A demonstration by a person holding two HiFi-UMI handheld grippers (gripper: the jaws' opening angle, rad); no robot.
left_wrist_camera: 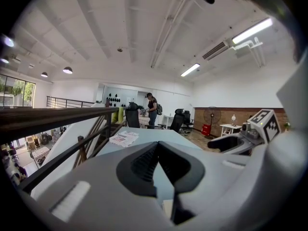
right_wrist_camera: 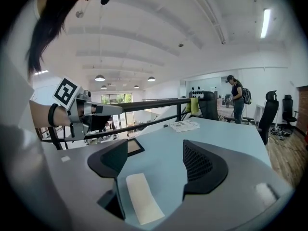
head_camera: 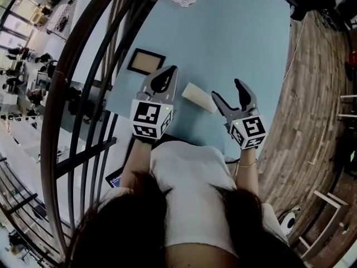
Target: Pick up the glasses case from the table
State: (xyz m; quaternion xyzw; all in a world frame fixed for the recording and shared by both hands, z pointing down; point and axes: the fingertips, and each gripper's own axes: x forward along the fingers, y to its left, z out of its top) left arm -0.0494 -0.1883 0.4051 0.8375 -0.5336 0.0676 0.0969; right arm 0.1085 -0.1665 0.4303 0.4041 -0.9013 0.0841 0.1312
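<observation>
Overhead first: pale glasses case [head_camera: 199, 97] flat on the blue table [head_camera: 234, 38], between the two tools. Left gripper [head_camera: 172, 70] pinched closed, right gripper [head_camera: 227, 90] spread wide. Along the left gripper [left_wrist_camera: 157, 145]: jaws together, gripping nothing. Along the right gripper [right_wrist_camera: 155, 148]: jaws apart and empty, glasses case [right_wrist_camera: 144, 198] lying on the table below the gap.

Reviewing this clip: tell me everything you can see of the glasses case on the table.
The glasses case is a pale cream, oblong, flat-looking piece with a matte surface; no seam or hinge can be made out. It lies flat on the light blue table, near the person's edge, turned at a slant. The open right claw hangs near it, the case showing through its gap, not touching.
</observation>
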